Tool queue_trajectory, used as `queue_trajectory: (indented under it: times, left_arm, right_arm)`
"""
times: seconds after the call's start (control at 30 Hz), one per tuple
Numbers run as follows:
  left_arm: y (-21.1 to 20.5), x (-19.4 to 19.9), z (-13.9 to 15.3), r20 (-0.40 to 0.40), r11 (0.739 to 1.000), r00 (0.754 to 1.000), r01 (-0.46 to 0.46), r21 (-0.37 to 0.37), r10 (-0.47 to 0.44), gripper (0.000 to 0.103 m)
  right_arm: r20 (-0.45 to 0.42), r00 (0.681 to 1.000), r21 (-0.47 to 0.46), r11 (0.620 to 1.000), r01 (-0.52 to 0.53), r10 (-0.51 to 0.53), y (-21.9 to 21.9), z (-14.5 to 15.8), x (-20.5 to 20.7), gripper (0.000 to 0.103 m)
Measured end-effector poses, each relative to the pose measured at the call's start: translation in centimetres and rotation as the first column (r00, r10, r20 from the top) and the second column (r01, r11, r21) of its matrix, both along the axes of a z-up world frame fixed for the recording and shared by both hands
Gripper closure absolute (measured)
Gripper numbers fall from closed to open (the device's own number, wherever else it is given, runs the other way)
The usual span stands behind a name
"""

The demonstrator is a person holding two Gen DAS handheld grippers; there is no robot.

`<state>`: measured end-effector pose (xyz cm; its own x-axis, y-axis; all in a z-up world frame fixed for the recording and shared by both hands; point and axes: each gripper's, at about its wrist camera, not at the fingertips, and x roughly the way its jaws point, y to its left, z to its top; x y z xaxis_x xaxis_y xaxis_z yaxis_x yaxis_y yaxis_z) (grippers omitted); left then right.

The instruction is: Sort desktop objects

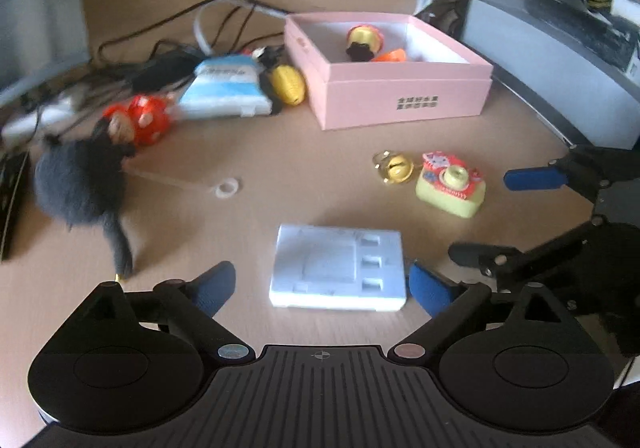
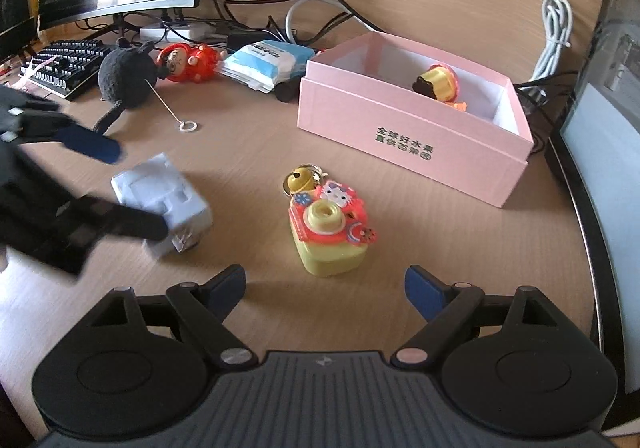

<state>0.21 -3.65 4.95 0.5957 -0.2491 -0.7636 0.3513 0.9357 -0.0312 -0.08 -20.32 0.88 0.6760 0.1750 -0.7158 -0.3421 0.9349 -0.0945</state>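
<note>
The left gripper stands wide open around the white plastic case low in centre frame, gripping nothing yet. The right gripper, equally wide and empty, faces the toy camera. Next comes closing on each, then carrying them to the pink box at upper right.

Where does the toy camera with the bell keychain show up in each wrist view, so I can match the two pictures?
Left wrist view: the toy camera sits right of centre on the desk, ahead of the white block.
Right wrist view: the toy camera sits at centre, just ahead of the open jaws.
Shared landmark: the pink box, behind the camera in both.
</note>
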Motion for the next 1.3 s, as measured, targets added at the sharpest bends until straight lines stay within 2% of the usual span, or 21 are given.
queue_trajectory:
  times: [0.1, 0.23, 0.33, 0.4, 0.57, 0.67, 0.77, 0.9, 1.0, 1.07, 1.3]
  left_arm:
    - [0.7, 0.0, -0.1, -0.036, 0.999, 0.999, -0.027, -0.036, 0.026, 0.006]
    - [0.6, -0.2, -0.3, -0.028, 0.999, 0.999, -0.043, -0.014, 0.043, 0.003]
    - [0.9, -0.3, -0.4, -0.02, 0.998, 0.998, -0.06, -0.005, 0.06, 0.002]
    - [1.0, -0.2, -0.6, -0.028, 0.997, 0.997, -0.078, -0.011, 0.078, 0.001]
    - [1.0, -0.3, -1.0, -0.058, 0.997, 0.996, -0.074, -0.037, 0.072, 0.0]
    - [0.9, -0.4, -1.2, -0.065, 0.997, 0.996, -0.069, -0.035, 0.067, 0.0]
    - [0.7, -0.5, -1.3, -0.061, 0.997, 0.996, -0.07, -0.034, 0.068, 0.0]
    - [0.3, -0.4, -1.3, -0.057, 0.997, 0.996, -0.066, -0.027, 0.064, 0.0]
    - [0.1, -0.3, -1.4, -0.056, 0.998, 0.997, -0.052, -0.025, 0.051, 0.0]
    - [-0.2, -0.2, -1.5, -0.05, 0.999, 0.998, -0.046, -0.02, 0.045, 0.0]
    - [-0.4, 0.2, -1.3, -0.017, 1.0, 1.0, -0.005, 0.012, 0.006, 0.0]
  right_arm:
    - [0.002, 1.0, 0.001, 1.0, -0.01, 0.01, 0.3, -0.1, 0.2, 0.014]
    - [0.011, 1.0, 0.0, 1.0, -0.013, 0.013, 0.4, 0.0, 0.5, 0.013]
    - [0.02, 1.0, 0.033, 0.999, -0.005, 0.004, -0.1, 0.3, 1.0, 0.014]
    - [0.014, 1.0, 0.065, 0.998, 0.005, -0.006, -0.4, 0.4, 1.6, 0.022]
    - [-0.026, 1.0, 0.081, 0.997, 0.01, -0.008, -0.1, 0.2, 3.4, 0.054]
    - [-0.046, 0.998, 0.084, 0.996, -0.036, 0.04, -0.1, 0.6, 2.8, 0.057]
    - [-0.04, 0.995, 0.032, 0.995, -0.092, 0.093, -0.5, 0.8, 1.4, 0.056]
    - [0.015, 1.0, -0.077, 0.997, -0.002, 0.003, -1.7, 0.7, 1.0, 0.049]
    - [0.032, 0.998, -0.07, 0.996, 0.059, -0.057, -2.5, 0.9, 1.3, 0.042]
    - [0.041, 0.997, -0.051, 0.996, 0.068, -0.066, -2.6, 1.0, 1.2, 0.032]
    - [0.037, 0.999, -0.044, 0.999, 0.032, -0.03, -1.6, 0.5, 0.1, 0.025]
